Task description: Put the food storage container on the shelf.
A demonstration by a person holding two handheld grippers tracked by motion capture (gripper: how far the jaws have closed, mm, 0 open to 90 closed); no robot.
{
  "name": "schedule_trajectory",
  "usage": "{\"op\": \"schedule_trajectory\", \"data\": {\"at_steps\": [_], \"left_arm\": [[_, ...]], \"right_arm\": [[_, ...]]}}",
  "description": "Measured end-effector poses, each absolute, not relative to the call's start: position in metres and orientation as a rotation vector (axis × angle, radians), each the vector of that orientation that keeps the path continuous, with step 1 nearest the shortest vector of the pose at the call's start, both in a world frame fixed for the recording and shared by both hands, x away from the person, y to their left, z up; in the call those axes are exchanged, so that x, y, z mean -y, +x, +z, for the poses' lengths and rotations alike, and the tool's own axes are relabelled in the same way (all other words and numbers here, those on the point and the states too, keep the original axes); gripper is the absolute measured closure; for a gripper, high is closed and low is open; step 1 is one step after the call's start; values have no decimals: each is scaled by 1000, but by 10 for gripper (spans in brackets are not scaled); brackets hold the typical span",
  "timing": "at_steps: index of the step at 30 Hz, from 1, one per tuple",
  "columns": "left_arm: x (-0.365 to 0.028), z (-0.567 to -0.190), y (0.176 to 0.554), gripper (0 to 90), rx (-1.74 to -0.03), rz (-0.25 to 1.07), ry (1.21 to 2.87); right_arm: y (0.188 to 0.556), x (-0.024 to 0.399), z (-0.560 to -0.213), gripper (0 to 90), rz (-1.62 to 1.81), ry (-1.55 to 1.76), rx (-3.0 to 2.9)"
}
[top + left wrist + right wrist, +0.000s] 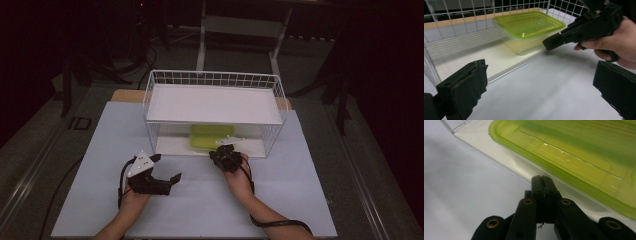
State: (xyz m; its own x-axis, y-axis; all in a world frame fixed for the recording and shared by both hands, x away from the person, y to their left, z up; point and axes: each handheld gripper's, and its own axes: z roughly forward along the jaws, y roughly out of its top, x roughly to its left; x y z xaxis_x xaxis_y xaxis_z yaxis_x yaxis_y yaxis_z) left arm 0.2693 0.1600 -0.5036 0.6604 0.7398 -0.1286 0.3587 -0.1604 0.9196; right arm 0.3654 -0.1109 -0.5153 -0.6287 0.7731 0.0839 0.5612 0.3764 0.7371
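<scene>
Green-lidded and clear-walled, the plastic container (pixel 212 136) sits on the lower shelf of the white wire rack (pixel 215 79), under its upper shelf and close to the open front edge. The work in hand looks like getting that box out of the rack. To do it well, the right tool (pixel 226 152) probably has to spread its jaws first, then slide one under the lid's lip and one over it, staying low enough to miss the shelf above, and draw the box straight out over the shelf edge.

The right tool has its jaws pressed fully together with nothing between them, their tip at the box's near rim; whether it touches the rim is unclear. The left tool (pixel 167 167) hovers over the pale surface (pixel 295 180) with its jaws spread wide, holding nothing.
</scene>
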Motion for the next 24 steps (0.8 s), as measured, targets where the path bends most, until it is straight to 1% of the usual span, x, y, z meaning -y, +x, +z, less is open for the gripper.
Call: {"op": "schedule_trajectory", "data": {"at_steps": [11,24], "left_arm": [[-157,-507,268,0,-864,427,1795],[-158,-508,267,0,-864,423,1785]], "right_arm": [[390,115,-518,895,1126,1271,-2287],[405,112,-517,892,1099,1296,-2255]]}}
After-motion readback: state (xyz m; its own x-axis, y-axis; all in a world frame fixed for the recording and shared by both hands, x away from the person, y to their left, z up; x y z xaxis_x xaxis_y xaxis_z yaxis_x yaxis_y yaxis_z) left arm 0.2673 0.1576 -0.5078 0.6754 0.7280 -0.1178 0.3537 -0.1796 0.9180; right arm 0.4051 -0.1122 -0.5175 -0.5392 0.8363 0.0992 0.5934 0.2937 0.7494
